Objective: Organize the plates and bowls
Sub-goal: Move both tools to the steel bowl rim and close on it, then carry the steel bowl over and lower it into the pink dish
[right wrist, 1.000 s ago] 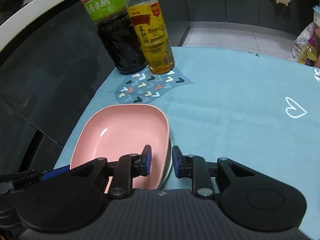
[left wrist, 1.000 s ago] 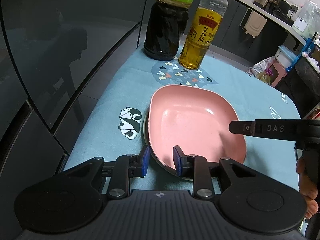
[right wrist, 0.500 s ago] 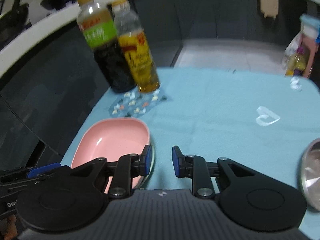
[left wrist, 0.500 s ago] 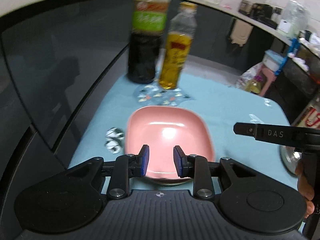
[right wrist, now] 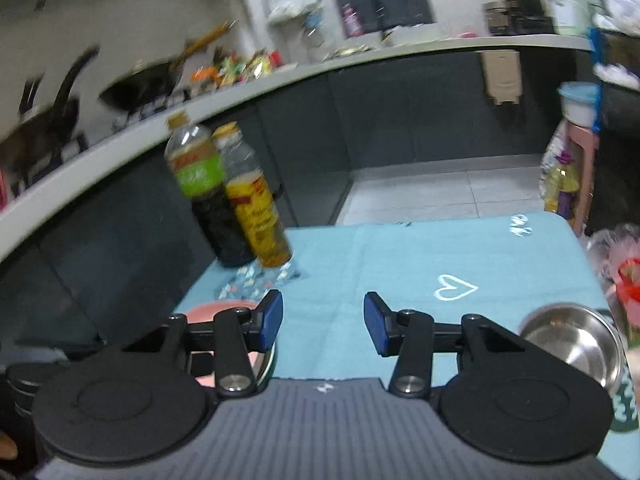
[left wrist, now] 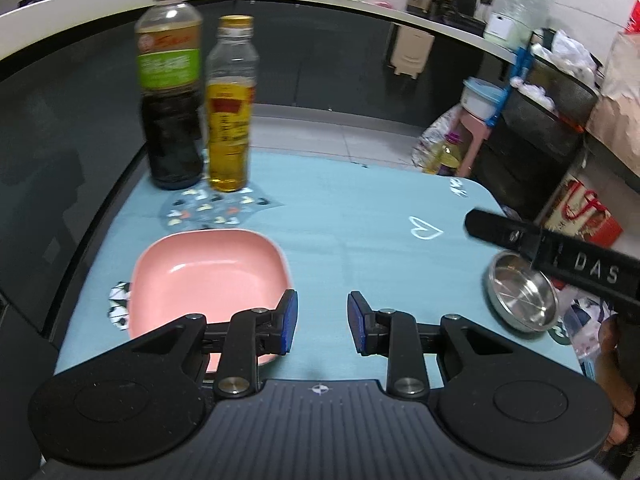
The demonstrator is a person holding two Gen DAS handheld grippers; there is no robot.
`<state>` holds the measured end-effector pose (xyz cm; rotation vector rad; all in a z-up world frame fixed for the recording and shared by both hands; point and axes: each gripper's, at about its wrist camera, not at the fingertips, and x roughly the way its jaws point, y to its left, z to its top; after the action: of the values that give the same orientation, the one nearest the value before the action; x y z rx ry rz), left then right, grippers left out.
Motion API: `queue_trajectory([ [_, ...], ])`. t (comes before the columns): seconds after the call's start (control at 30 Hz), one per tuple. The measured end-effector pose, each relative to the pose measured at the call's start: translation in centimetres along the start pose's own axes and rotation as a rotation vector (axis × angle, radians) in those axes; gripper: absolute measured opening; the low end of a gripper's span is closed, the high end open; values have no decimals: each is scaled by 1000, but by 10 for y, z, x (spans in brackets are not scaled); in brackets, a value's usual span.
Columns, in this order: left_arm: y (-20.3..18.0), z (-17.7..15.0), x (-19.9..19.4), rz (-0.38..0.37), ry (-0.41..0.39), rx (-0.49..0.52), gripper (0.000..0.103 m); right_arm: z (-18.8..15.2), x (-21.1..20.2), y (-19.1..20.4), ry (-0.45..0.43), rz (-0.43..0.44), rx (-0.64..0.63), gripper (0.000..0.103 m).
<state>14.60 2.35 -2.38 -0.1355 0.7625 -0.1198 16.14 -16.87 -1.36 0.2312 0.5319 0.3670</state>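
A pink square plate (left wrist: 208,276) lies at the near left of the teal tablecloth (left wrist: 360,216), with a metal rim (right wrist: 269,362) showing under its edge. My left gripper (left wrist: 322,322) hovers just right of the plate, open, nothing between its blue pads. A small steel bowl (left wrist: 520,296) sits at the right edge of the cloth. In the right wrist view my right gripper (right wrist: 324,322) hangs above the cloth between the pink plate (right wrist: 208,310) and the steel bowl (right wrist: 572,344). Its jaws are opening and hold nothing.
A dark vinegar bottle (left wrist: 172,120) and a yellow oil bottle (left wrist: 230,120) stand together at the far left of the cloth. Dark cabinets border the table on the left. A pink stool (left wrist: 476,140) and bags crowd the floor at the right. A hand (left wrist: 616,380) holds the other tool.
Both grippers have drawn back and risen from the pink plate's rim, which stays on the cloth. The right jaws have spread wider. The steel bowl has come into view at the right.
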Motion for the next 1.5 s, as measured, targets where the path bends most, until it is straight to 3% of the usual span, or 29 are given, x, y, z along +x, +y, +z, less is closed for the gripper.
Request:
queue_trajectory([
  [0.1,-16,2,2,-17,2,23,26,-6,-11,-16,-85,-24,70,36],
  [0.3,-55,4,8,-70,-8,86,31,-2,-25,-49,-52,-42,151,36],
  [0.53,-98,6,31,-153,16,161,31,-8,-38,-93,-45,-177,232,36],
  [0.73,-127,10,61,-207,29,167,31,-20,-40,-133,-1,-246,336,36],
  [1.4,-177,2,153,-185,161,223,31,-41,-18,-179,86,-296,530,36],
  [1.47,-176,1,158,-189,171,217,30,-43,-13,-182,113,-287,539,31],
  [1.5,-176,0,161,-195,175,212,24,-43,-10,-183,118,-287,537,24],
])
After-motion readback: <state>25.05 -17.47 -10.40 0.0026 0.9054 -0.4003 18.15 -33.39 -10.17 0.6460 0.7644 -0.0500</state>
